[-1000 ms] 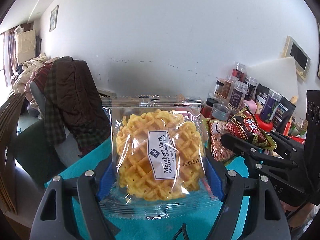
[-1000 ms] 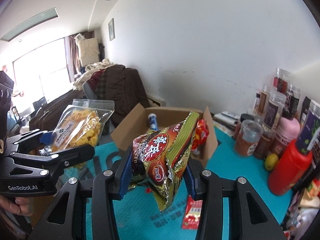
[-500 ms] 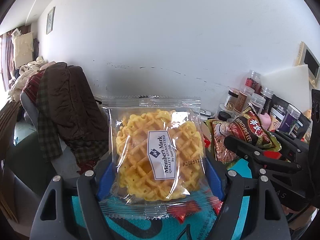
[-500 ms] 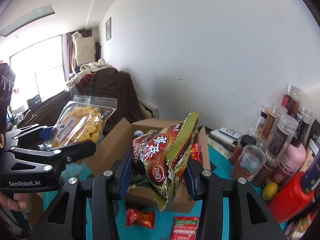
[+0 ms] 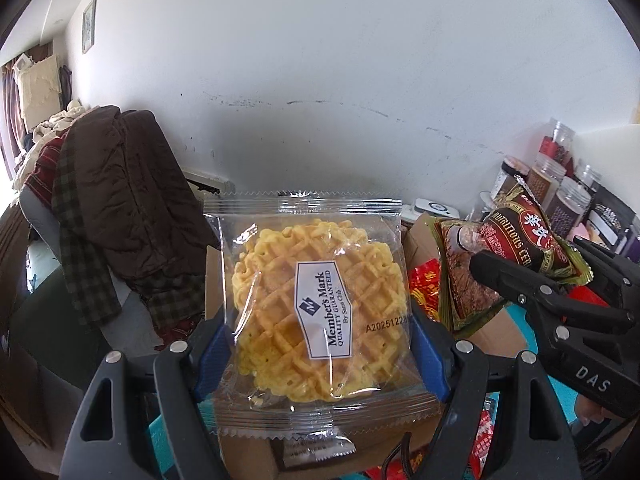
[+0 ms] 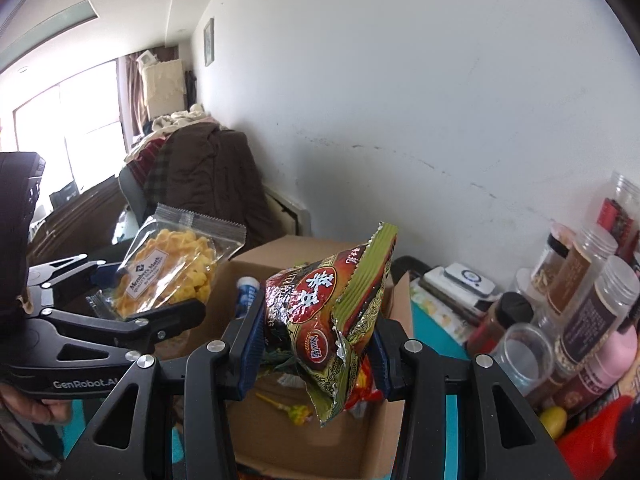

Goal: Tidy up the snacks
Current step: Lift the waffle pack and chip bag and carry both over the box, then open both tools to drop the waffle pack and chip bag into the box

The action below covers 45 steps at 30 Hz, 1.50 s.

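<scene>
Left gripper [image 5: 320, 340] grasps the waffle pack [image 5: 316, 312], right gripper [image 6: 316, 348] grasps the snack bag [image 6: 332, 316]; release only with the box [image 6: 304, 436] directly below the fingers

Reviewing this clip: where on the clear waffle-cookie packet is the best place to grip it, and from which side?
Across its lower half, one pad on each side edge, coming from below, as the left gripper does: the waffle-cookie packet is flat and stands upright, so its narrow sealed edges suit the pads.

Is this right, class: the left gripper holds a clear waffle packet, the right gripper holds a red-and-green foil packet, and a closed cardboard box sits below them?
One detail is wrong: the cardboard box is open, with snacks inside, as the right wrist view shows. The left gripper does hold the clear waffle packet, and the right gripper the red-and-green foil packet.
</scene>
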Available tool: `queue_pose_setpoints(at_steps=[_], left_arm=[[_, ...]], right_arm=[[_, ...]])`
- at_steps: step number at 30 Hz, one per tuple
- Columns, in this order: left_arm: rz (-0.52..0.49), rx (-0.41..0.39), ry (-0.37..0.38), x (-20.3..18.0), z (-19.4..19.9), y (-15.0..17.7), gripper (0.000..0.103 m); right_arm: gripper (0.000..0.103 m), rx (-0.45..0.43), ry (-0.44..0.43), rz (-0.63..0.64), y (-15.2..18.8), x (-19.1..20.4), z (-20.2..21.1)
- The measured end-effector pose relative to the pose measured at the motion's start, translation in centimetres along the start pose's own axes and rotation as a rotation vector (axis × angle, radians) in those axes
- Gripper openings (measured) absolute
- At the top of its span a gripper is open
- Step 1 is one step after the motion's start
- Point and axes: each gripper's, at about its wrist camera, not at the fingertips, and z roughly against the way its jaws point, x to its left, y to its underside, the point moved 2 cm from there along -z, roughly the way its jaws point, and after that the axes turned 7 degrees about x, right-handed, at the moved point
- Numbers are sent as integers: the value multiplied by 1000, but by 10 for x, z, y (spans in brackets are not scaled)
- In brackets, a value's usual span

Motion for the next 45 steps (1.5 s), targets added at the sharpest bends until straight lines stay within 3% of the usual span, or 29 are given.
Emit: queue_pose_setpoints(at_steps=[12, 20, 31, 34, 38, 45], left_arm=[[-51, 144, -81, 1, -56, -26, 78], [-122, 276, -147, -6, -93, -24, 78], [-145, 440, -143, -6, -141, -17, 78], [-158, 434, -157, -8, -143, -18, 78], [-156, 450, -164, -9, -143, -19, 78], [-139, 449, -210, -7, -138, -19, 79]], right_arm=[[45, 206, -115, -36, -17, -22, -73], [45, 312, -89, -50, -11, -29, -106], [46, 396, -30, -39, -2, -34, -127], [46, 405, -9, -25, -3, -33, -130], [50, 403, 26, 2, -5, -29, -132], [69, 412, 81, -7, -9, -35, -129]])
